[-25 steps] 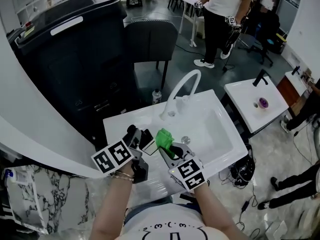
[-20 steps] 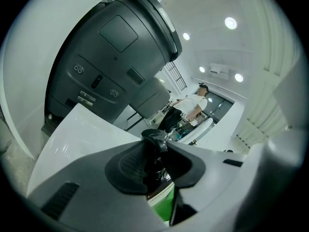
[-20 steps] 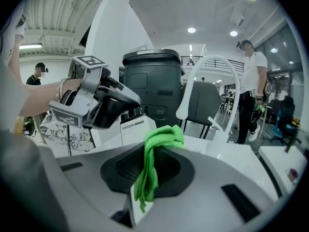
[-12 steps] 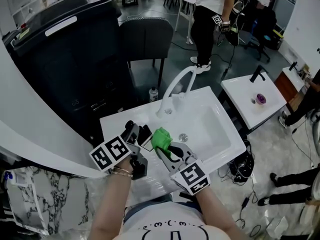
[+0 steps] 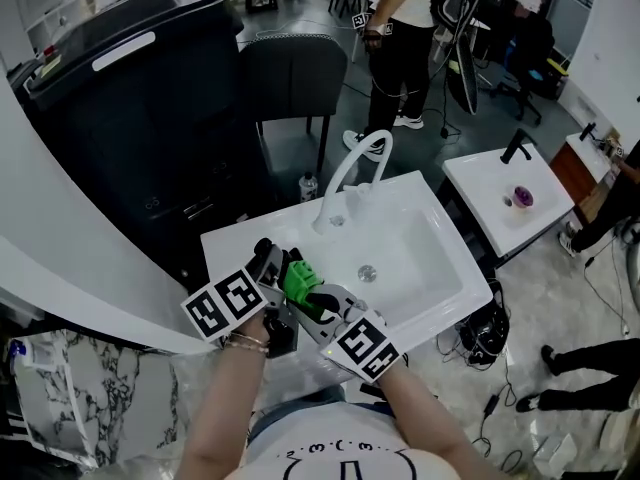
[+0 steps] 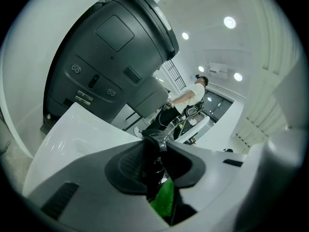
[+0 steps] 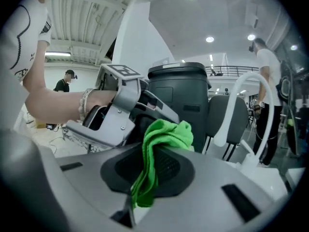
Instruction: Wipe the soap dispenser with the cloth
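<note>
In the left gripper view a dark soap dispenser (image 6: 150, 164) with a pump head stands between the jaws of my left gripper (image 6: 153, 178), which is shut on it. The head view shows this gripper (image 5: 273, 264) holding the dispenser (image 5: 284, 259) over the sink's front left corner. My right gripper (image 5: 312, 300) is shut on a bright green cloth (image 5: 298, 280), and the cloth lies against the dispenser's right side. In the right gripper view the cloth (image 7: 162, 143) bunches up out of the jaws of that gripper (image 7: 155, 170), with the left gripper's grey body (image 7: 120, 112) just behind it. Most of the dispenser is hidden.
A white sink (image 5: 440, 268) with a curved white faucet (image 5: 347, 180) lies below both grippers. A large dark bin (image 5: 130, 98) and a dark chair (image 5: 290, 78) stand behind it. Another white sink (image 5: 500, 193) is at the right. A person (image 5: 400, 28) stands at the back.
My right gripper has carried the green cloth left and slightly up, from beside the dispenser to against it. The left gripper stayed put. The person at the back walked left.
</note>
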The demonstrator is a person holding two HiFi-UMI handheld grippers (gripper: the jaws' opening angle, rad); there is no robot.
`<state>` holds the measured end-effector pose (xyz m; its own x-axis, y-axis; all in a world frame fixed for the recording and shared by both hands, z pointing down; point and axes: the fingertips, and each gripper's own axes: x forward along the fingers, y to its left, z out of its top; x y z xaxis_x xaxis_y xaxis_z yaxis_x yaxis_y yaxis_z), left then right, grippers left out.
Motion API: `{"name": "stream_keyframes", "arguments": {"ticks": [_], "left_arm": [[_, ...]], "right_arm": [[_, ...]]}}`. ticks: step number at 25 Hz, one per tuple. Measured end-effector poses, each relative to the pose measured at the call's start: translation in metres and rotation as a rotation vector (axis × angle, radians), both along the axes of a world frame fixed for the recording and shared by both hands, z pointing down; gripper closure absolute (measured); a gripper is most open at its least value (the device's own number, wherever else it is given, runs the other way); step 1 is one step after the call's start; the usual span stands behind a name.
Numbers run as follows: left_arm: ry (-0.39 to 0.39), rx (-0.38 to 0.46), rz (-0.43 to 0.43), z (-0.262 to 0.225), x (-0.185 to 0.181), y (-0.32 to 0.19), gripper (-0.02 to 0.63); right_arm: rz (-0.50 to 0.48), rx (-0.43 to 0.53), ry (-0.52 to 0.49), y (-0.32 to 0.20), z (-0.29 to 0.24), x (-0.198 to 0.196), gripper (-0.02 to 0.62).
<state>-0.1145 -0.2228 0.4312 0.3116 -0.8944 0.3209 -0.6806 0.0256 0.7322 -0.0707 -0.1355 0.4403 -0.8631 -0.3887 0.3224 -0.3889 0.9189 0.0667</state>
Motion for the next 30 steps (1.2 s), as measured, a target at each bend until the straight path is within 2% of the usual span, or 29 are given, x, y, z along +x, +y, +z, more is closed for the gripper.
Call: {"name": "stream_keyframes", "arguments": {"ticks": [3,7,19,22,26,30], "left_arm": [[-0.005,0.001,0.016,-0.001,0.005,0.002,0.508],[-0.020,0.011,0.034,-0.001,0.006,0.003,0.508],[-0.098,0.076,0.060,-0.010,0.004,-0.002,0.508],[-0.124,0.145,0.077,-0.016,0.003,-0.001,0.508],[-0.141,0.283,0.104,-0.029,0.000,0.002,0.510],[-0.220,0.428,0.150,-0.045,0.004,0.007,0.514]], "right_arm": [[-0.052,-0.018,0.038,0.007,0.009,-0.005,0.546],[-0.035,-0.058,0.099,0.006,0.024,0.004,0.546],[0.257,-0.154,0.134,-0.037,0.047,0.073,0.546],[0.302,-0.154,0.138,-0.044,0.046,0.087,0.546],[0.324,-0.136,0.124,-0.048,0.037,0.096,0.546],[0.323,-0.098,0.095,-0.048,0.022,0.095,0.546]]}}
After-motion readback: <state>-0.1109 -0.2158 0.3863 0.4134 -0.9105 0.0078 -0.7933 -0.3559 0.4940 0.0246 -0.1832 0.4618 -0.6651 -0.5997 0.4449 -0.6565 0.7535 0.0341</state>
